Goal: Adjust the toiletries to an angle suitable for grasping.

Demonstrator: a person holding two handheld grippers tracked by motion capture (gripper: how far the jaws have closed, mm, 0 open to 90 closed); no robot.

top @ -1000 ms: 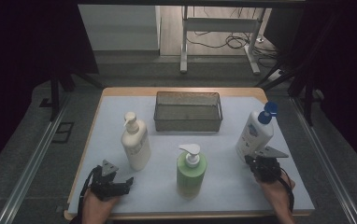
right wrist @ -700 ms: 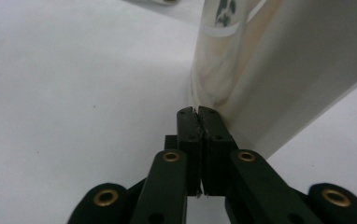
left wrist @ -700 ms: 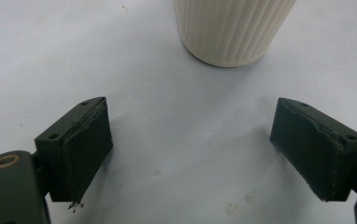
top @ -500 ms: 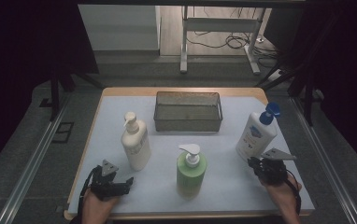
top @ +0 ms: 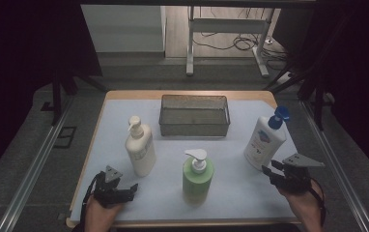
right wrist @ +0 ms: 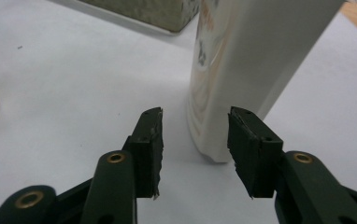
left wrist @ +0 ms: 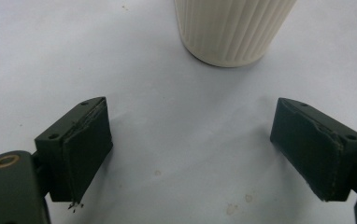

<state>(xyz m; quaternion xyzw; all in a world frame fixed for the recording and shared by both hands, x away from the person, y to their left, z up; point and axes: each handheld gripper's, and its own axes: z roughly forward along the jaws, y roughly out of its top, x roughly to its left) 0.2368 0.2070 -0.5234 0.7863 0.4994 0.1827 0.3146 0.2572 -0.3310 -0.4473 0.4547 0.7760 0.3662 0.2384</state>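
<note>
My right gripper (top: 271, 173) sits at the near right of the table (top: 124, 104), just short of the white bottle with the blue cap (top: 264, 140). A second ago its jaws were closed; they have just been opening and now stand partly apart. In the right gripper view (right wrist: 194, 135) the bottle's lower corner (right wrist: 242, 70) rises just beyond the fingertips, and I think the pads are clear of it, though the right pad crowds the bottle's edge and I can't be sure. Nothing is gripped. Against the earlier frames, the hand has drawn back towards me and lifted a little, and the bottle stands upright where it was, at the right of the mesh basket (top: 194, 116).

My left gripper (top: 133, 187) has not moved: it rests at the near left, jaws wide and empty, with the base of the cream pump bottle (left wrist: 232, 30) ahead of them. The green pump bottle (top: 197, 176) stands between the two hands, unchanged.
</note>
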